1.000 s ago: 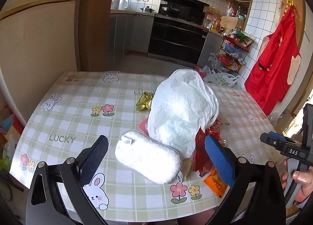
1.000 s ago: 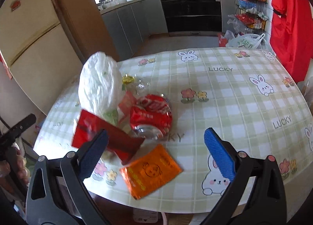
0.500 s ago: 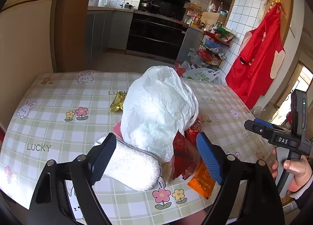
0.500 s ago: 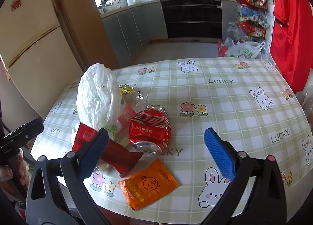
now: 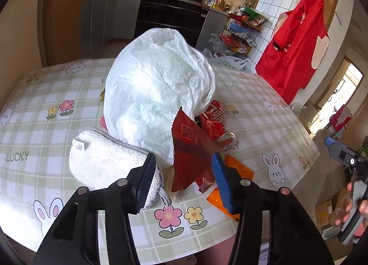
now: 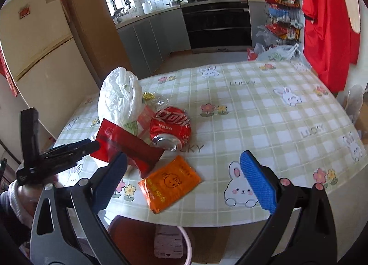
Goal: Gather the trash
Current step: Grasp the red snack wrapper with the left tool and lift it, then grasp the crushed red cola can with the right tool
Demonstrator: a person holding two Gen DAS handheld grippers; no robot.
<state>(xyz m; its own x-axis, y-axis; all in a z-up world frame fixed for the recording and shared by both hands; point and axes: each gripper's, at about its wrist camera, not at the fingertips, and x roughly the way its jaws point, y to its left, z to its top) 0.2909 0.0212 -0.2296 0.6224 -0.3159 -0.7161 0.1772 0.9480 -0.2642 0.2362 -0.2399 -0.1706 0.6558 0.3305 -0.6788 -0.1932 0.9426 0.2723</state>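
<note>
A crumpled white plastic bag (image 5: 151, 94) stands on the checked table (image 5: 46, 94), with trash around it: a dark red wrapper (image 5: 191, 147), a crushed red cola can (image 5: 214, 120), an orange sachet (image 5: 239, 170) and a gold foil scrap (image 6: 148, 96). My left gripper (image 5: 182, 181) is open, its jaws on either side of the red wrapper's lower end. My right gripper (image 6: 184, 180) is open and empty, above the orange sachet (image 6: 170, 182) at the table's near edge. The can (image 6: 171, 127), wrapper (image 6: 126, 143) and bag (image 6: 119, 97) also show there.
A white sponge cloth (image 5: 105, 159) lies left of the wrapper. A pink-rimmed bin (image 6: 165, 242) sits below the table edge. A red apron (image 5: 296, 51) hangs at the right wall. Kitchen counters and a wire rack (image 5: 241, 28) stand behind.
My left gripper has moved forward and right to the red wrapper, and its jaws have narrowed around it. My right gripper has drawn back and up slightly.
</note>
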